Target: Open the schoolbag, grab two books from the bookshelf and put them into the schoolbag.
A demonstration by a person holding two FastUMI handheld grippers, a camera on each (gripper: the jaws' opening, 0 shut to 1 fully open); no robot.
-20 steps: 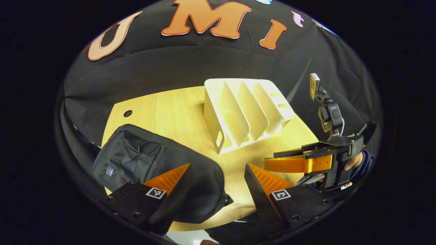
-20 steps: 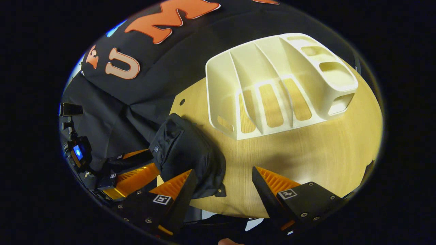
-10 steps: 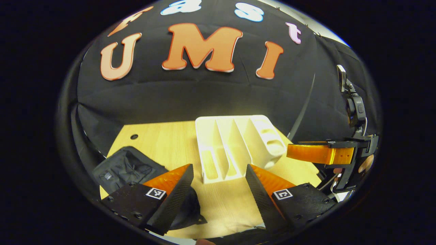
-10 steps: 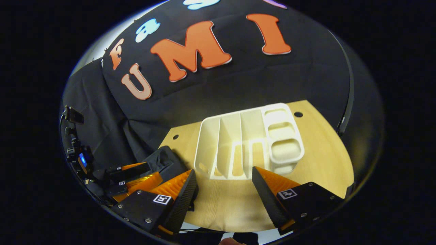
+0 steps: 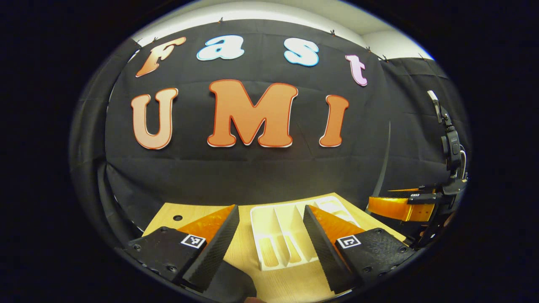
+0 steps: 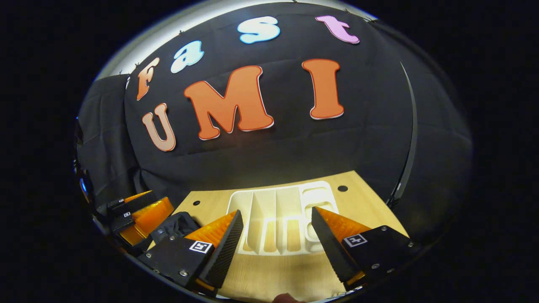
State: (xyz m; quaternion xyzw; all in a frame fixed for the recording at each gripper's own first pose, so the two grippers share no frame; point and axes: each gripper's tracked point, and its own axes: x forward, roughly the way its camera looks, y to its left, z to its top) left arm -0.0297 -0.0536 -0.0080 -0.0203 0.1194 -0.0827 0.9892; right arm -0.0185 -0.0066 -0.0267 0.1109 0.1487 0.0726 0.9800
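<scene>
Both views tilted up off schoolbag point(image 6: 177, 225); bookshelf point(image 5: 280, 242) slots bare on bench point(image 6: 273, 273); left gripper point(image 5: 270, 248), right gripper point(image 6: 276, 248): fingers apart, holding nothing.

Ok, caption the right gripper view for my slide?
Right gripper open above the table, facing an empty rack.

White bookshelf point(image 6: 278, 219), black schoolbag point(image 6: 174, 225)

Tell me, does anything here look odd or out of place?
Yes: the bookshelf on the table has no books in its slots, though two should come from it. The schoolbag lies beside it. Both grippers are open, holding nothing.
</scene>
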